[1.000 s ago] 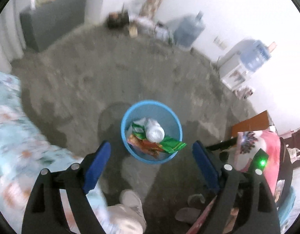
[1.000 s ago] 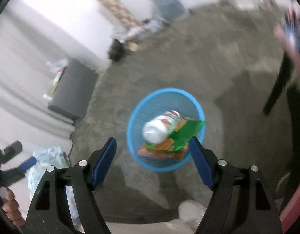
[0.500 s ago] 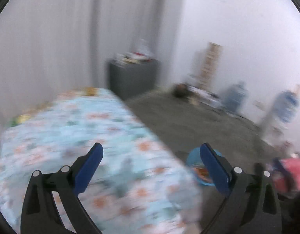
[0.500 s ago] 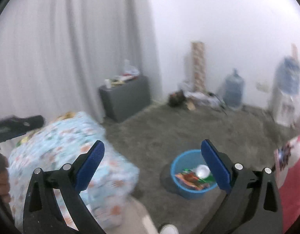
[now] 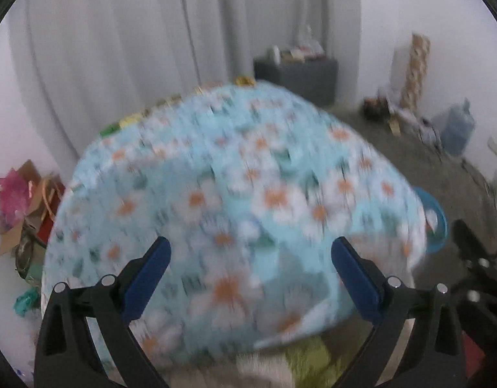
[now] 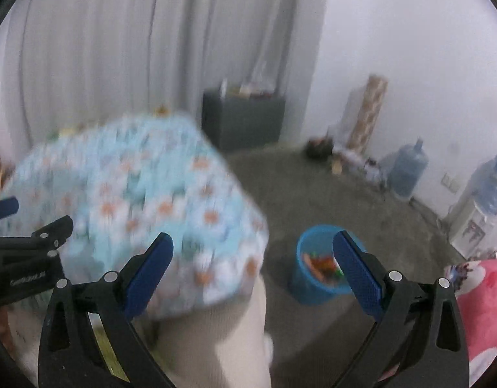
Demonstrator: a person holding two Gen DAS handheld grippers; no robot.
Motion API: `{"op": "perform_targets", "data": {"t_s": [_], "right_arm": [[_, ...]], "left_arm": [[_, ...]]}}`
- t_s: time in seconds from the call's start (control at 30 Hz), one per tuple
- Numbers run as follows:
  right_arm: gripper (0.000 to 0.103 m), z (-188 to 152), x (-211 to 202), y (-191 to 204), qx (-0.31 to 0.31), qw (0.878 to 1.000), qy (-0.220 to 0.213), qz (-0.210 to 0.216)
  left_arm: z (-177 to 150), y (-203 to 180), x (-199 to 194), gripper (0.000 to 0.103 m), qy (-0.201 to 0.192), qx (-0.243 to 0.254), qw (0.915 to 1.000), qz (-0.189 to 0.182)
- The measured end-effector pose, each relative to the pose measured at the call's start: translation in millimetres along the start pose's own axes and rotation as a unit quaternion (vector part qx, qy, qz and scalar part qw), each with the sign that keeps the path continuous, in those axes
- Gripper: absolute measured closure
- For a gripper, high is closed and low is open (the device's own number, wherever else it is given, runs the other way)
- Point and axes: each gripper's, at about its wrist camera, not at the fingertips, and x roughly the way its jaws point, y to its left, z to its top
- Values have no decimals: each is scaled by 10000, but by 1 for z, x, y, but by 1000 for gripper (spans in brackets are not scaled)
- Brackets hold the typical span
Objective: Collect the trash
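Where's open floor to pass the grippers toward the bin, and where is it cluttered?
Bare grey floor lies between the floral bed, the blue bin and the grey cabinet. It is crowded along the far wall by the water jug, and the pile left of the bed.

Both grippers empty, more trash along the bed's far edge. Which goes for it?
Left, probably. The left gripper is open and faces the blue floral bed cover squarely; small yellow and green scraps lie along its far edge. The right gripper points nearer the blue plastic bin.
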Motion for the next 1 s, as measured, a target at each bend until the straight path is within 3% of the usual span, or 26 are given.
{"op": "perform_targets", "data": {"t_s": [0.13, 0.33, 1.0], "right_arm": [[8, -13, 5, 9, -317, 9979, 542, 137], [8, -17, 11, 1, -349, 9960, 828, -5], [8, -12, 9, -32, -19, 9973, 714, -186]], "left_arm": [[-9, 2, 7, 6, 218, 139, 9997, 36], [-7, 10, 12, 6, 251, -24, 9996, 120], [2, 10, 12, 6, 295, -65, 9992, 267]]}}
